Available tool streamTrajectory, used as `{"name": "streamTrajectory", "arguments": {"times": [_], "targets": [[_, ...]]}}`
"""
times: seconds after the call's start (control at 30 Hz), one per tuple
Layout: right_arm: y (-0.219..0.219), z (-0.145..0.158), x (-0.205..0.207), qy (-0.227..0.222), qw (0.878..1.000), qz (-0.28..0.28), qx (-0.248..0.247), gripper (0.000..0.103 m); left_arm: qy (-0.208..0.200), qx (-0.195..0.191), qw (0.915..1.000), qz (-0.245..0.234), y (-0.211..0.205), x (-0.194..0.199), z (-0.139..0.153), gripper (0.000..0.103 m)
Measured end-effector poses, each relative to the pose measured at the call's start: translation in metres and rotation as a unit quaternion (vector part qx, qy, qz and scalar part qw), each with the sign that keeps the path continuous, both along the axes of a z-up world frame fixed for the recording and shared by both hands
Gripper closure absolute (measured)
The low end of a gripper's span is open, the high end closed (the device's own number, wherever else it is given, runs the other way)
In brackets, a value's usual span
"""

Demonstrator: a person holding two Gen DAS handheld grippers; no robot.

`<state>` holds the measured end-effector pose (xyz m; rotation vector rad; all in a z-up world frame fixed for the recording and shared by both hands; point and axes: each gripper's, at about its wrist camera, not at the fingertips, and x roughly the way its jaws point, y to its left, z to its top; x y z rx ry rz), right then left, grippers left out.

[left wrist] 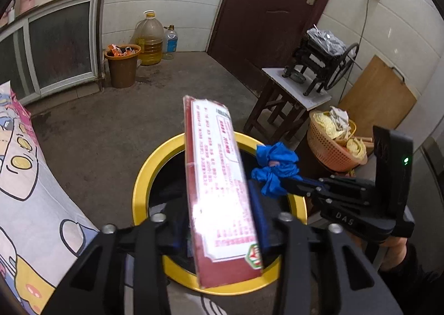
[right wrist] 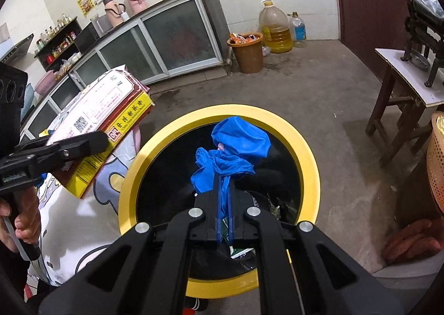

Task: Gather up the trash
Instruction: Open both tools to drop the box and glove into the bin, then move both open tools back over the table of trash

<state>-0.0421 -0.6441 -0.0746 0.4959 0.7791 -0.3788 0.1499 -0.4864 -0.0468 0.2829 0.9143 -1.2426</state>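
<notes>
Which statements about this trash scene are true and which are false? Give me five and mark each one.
1. The right tool is shut on crumpled blue plastic. True.
2. The bin below it has a red rim. False: the bin's rim is yellow.
3. A red-and-white box sits between the left tool's fingers. True.
4. The brown door stands open. False: the door is closed.
5. The brown bucket by the cabinet is empty. False: the bucket holds orange wrappers.
</notes>
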Motion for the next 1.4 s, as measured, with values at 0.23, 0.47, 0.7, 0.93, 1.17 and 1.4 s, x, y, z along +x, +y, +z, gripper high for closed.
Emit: {"name": "streamTrajectory", "arguments": {"times": [0.23,0.47,0.7,0.93,1.17,1.4], "targets": [[-0.013,-0.009,-0.006,0.012,0.999,-0.028,0.016,0.08,0.01,-0.028,0.9987,0.042,0.019,0.014,0.009,0.02],[-0.002,-0.001,-0.007,0.001,1.0,-0.023,0.009,0.069,-0.005,-0.043,0.997,0.064,0.068,0.024,0.02,0.02],[0.031,0.024,0.012,-0.022,0.999,0.027,-0.011,0.069,-0.038,-0.052,0.9903,0.123,0.181,0.053,0.047,0.02],[0.107,0.052,0.07,-0.057,0.988,0.141,-0.025,0.069,-0.103,-0.017,0.9696,0.221,0.32,0.072,0.063,0.02],[0.204,0.06,0.144,-0.068,0.958,0.277,-0.024,0.069,-0.138,0.049,0.925,0.35,0.439,0.103,0.062,0.02],[0.294,0.056,0.203,-0.048,0.923,0.38,-0.027,0.069,-0.134,0.081,0.8984,0.411,0.49,0.136,0.053,0.02]]}}
